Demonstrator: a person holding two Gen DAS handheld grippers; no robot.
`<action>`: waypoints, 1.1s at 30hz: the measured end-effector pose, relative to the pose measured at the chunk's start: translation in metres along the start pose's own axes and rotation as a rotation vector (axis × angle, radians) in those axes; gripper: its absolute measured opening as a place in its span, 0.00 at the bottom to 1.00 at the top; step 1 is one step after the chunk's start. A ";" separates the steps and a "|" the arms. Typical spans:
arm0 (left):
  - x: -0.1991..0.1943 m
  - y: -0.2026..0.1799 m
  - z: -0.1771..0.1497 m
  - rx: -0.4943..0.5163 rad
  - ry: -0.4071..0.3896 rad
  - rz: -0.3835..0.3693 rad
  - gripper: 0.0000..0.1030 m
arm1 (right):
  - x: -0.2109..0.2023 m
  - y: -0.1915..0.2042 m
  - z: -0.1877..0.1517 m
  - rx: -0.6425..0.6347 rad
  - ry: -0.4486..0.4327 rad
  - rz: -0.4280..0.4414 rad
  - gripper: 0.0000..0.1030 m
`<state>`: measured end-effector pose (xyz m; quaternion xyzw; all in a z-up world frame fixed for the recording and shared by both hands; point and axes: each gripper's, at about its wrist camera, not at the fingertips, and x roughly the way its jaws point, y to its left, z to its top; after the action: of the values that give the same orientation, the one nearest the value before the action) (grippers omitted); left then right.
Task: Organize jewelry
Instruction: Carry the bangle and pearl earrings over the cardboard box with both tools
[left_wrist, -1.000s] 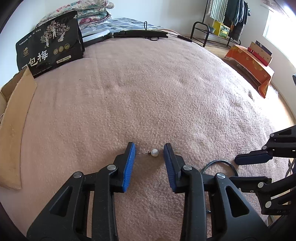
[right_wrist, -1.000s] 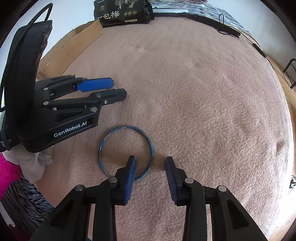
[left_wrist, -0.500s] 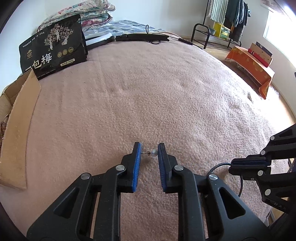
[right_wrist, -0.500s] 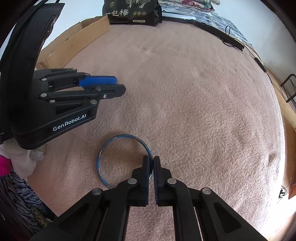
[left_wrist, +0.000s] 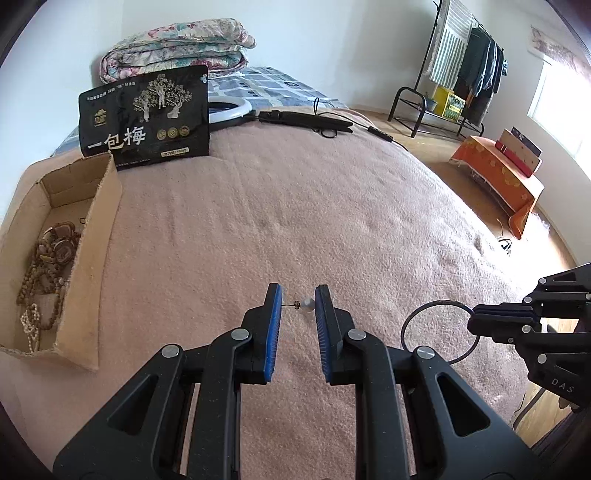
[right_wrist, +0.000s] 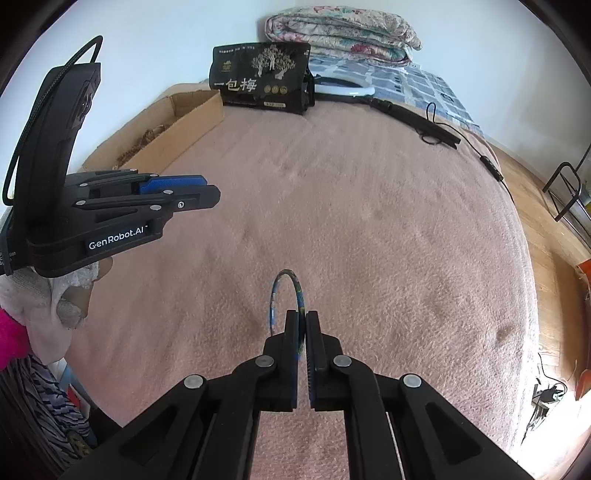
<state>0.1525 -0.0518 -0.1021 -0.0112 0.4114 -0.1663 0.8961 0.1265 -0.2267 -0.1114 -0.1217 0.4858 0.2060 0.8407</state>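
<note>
A pearl earring (left_wrist: 306, 304) hangs crosswise between the blue pads of the left gripper (left_wrist: 297, 306), pinched end to end above the pink blanket (left_wrist: 332, 206); the right gripper (right_wrist: 302, 325) has its jaws clamped together on the rim of a blue bangle (right_wrist: 275, 295), lifted edge-on. A cardboard box (left_wrist: 92, 266) of beads lies left on the blanket; a black pouch (left_wrist: 147, 118) stands beyond it.
</note>
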 end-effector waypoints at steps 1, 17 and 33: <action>-0.005 0.002 0.001 -0.001 -0.007 0.001 0.17 | -0.004 0.002 0.000 0.001 -0.012 0.001 0.01; -0.068 0.085 0.024 -0.134 -0.109 0.054 0.17 | -0.056 0.061 0.036 0.020 -0.208 0.127 0.01; -0.104 0.206 0.052 -0.252 -0.197 0.162 0.17 | -0.049 0.140 0.103 -0.061 -0.307 0.218 0.01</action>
<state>0.1875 0.1690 -0.0237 -0.1066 0.3387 -0.0389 0.9340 0.1187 -0.0727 -0.0183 -0.0608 0.3555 0.3265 0.8737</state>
